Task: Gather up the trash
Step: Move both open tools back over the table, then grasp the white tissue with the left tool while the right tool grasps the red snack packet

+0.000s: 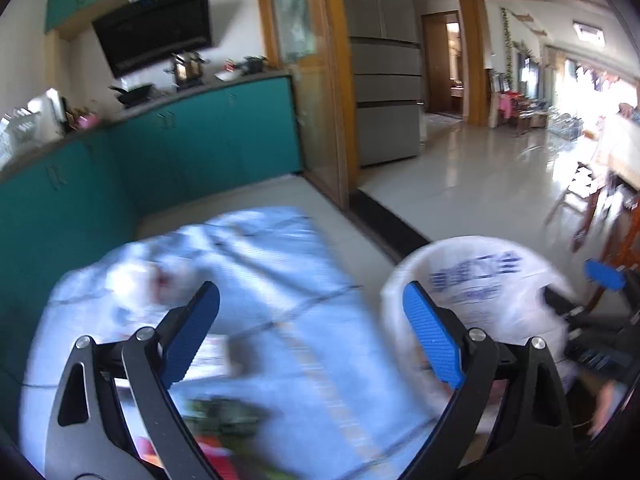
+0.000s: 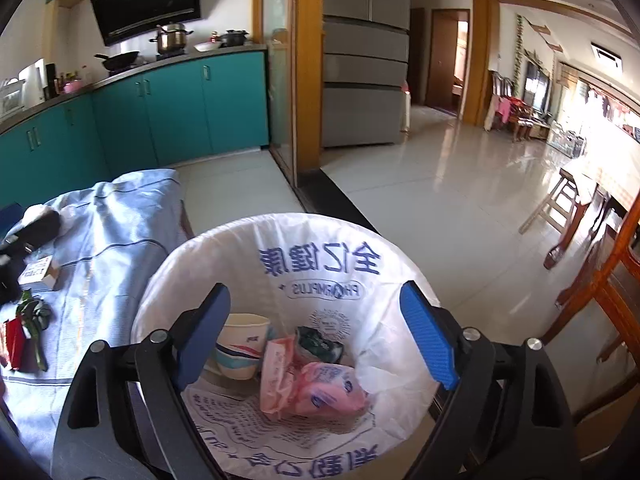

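Observation:
A bin lined with a white printed plastic bag (image 2: 320, 272) stands beside a table under a pale blue cloth (image 2: 112, 224). Inside lie a paper cup (image 2: 240, 344), pink wrappers (image 2: 316, 388) and a dark green wrapper (image 2: 318, 342). My right gripper (image 2: 316, 312) is open and empty above the bin mouth. My left gripper (image 1: 312, 312) is open and empty over the blurred cloth (image 1: 260, 280), with the bin (image 1: 472, 280) to its right. On the cloth lie a small box (image 2: 38, 272), a green wrapper (image 2: 34, 312), red packets (image 2: 14, 340) and a white crumpled piece (image 1: 152, 280).
Teal kitchen cabinets (image 2: 160, 108) stand behind the table. A fridge (image 2: 364, 60) and a wooden door frame (image 2: 306, 80) are beyond. Tiled floor (image 2: 460, 184) stretches right, with a wooden stool (image 2: 568, 204) and an orange wooden frame (image 2: 612, 276) at the right.

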`<act>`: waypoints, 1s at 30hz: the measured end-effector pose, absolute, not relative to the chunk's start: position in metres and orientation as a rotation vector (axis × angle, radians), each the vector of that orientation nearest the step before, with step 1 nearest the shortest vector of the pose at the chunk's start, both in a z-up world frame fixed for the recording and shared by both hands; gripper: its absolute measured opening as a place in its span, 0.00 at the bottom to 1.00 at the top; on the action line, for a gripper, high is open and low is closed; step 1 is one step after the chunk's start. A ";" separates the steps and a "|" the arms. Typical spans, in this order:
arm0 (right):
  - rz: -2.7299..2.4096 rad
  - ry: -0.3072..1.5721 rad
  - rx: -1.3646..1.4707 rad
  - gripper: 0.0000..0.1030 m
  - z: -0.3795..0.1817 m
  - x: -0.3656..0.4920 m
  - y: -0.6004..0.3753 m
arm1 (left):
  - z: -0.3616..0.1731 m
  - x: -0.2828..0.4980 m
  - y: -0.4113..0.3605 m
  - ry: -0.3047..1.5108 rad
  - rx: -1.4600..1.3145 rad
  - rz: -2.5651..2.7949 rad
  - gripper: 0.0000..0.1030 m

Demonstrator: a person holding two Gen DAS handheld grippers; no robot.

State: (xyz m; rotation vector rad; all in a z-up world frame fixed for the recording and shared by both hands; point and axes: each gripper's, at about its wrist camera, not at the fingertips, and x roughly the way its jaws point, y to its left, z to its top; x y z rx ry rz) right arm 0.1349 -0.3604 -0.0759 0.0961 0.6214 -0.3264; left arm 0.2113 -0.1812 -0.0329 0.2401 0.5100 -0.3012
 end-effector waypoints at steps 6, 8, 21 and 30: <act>-0.193 0.600 0.006 0.85 -0.074 0.141 -0.322 | -0.027 0.226 -0.084 0.504 0.259 -0.116 0.91; -0.123 0.598 -0.028 0.85 -0.074 0.143 -0.303 | -0.029 0.228 -0.051 0.504 0.228 -0.044 0.91; 0.504 0.718 -0.234 0.85 -0.086 0.178 -0.108 | -0.040 0.243 0.039 0.574 0.089 0.063 0.91; 0.682 0.824 -0.194 0.52 -0.113 0.172 -0.079 | -0.071 0.268 0.076 0.713 -0.154 0.001 0.91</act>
